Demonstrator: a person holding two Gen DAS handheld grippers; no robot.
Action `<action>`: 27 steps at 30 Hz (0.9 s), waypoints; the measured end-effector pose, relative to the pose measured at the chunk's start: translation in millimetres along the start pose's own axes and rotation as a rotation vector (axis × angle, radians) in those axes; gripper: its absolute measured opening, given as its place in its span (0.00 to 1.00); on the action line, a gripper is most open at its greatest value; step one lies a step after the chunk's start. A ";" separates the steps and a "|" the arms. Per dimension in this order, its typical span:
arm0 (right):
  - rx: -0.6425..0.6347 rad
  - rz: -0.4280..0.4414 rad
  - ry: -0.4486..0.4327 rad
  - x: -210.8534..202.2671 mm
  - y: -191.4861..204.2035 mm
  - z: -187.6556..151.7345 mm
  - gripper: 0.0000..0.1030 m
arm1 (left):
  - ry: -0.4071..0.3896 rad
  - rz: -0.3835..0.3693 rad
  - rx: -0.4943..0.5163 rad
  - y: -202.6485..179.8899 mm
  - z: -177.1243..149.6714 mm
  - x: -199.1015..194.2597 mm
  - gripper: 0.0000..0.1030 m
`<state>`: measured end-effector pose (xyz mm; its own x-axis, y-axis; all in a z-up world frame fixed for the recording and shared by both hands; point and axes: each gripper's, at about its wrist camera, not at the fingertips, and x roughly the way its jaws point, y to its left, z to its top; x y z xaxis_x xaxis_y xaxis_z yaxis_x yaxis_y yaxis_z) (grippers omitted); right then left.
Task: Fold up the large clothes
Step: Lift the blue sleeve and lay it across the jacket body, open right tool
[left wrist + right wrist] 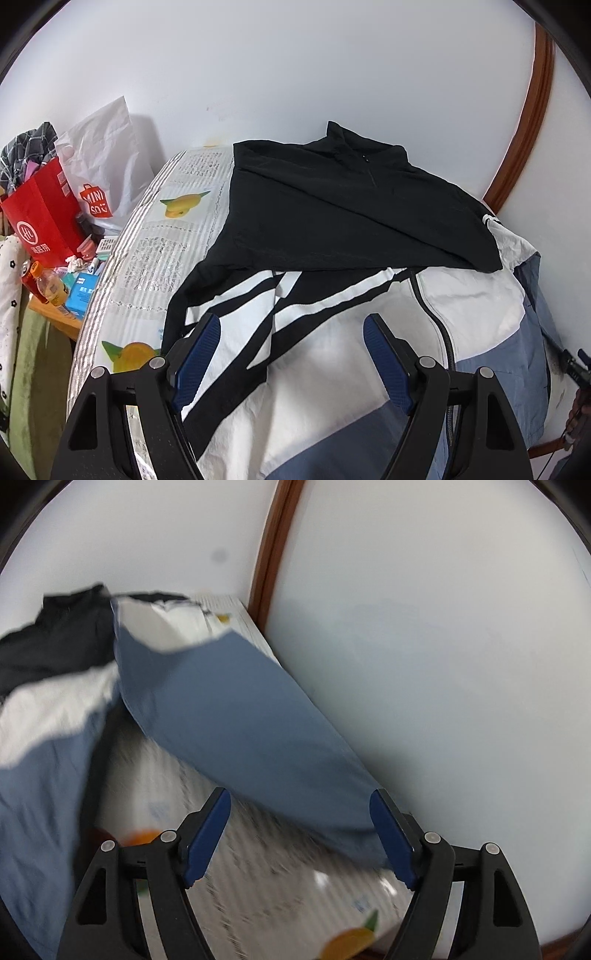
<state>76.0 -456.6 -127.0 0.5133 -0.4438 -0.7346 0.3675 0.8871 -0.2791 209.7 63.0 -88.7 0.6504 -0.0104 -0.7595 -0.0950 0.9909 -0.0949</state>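
- The left gripper [291, 328] hovers with fingers released, nothing between them; the jacket [332, 350] lies spread on the table [147, 251] just beyond and beneath them.
- The right gripper [300, 808] has its fingers released too; the jacket's blue sleeve [240, 716] hangs blurred just ahead of them, untouched.

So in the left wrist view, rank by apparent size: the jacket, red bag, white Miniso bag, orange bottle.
1. jacket, though it lies nearest the camera
2. white Miniso bag
3. red bag
4. orange bottle
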 end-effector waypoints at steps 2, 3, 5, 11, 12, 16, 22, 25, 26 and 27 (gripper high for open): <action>-0.015 -0.013 0.010 6.3 0.3 -10.0 0.74 | 0.005 0.012 0.008 -1.8 -2.1 0.9 0.76; -0.023 -0.012 0.012 9.9 1.0 -12.4 0.74 | 0.008 0.020 0.009 -2.3 -3.4 1.6 0.76; -0.042 -0.009 -0.002 16.3 3.3 -17.0 0.73 | 0.020 0.033 0.019 -2.0 -6.8 2.2 0.76; -0.030 -0.013 0.011 39.7 4.0 -16.4 0.44 | 0.040 0.092 0.021 10.7 -16.9 2.7 0.76; -0.021 -0.011 0.009 39.5 2.5 -16.3 0.38 | 0.043 0.097 0.017 13.3 -17.4 3.1 0.76; 0.027 -0.013 -0.048 29.7 -4.9 -3.9 0.05 | 0.048 0.114 0.006 26.1 -22.6 2.7 0.76; 0.091 0.010 -0.187 -23.0 -9.7 40.1 0.03 | 0.054 0.122 -0.025 44.1 -29.2 4.9 0.76; 0.090 0.040 -0.249 -47.2 5.4 67.9 0.03 | 0.063 0.116 -0.052 55.3 -33.5 8.1 0.76; 0.088 0.058 -0.273 -58.6 14.0 79.5 0.03 | 0.065 0.113 -0.058 59.2 -34.8 8.6 0.76; 0.085 0.075 -0.288 -65.3 20.7 87.5 0.03 | 0.064 0.111 -0.058 61.5 -35.8 8.9 0.76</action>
<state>118.0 -420.4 -30.6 0.7356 -0.4058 -0.5424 0.3776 0.9104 -0.1690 182.7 119.1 -124.3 0.5844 0.0889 -0.8066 -0.2088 0.9770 -0.0436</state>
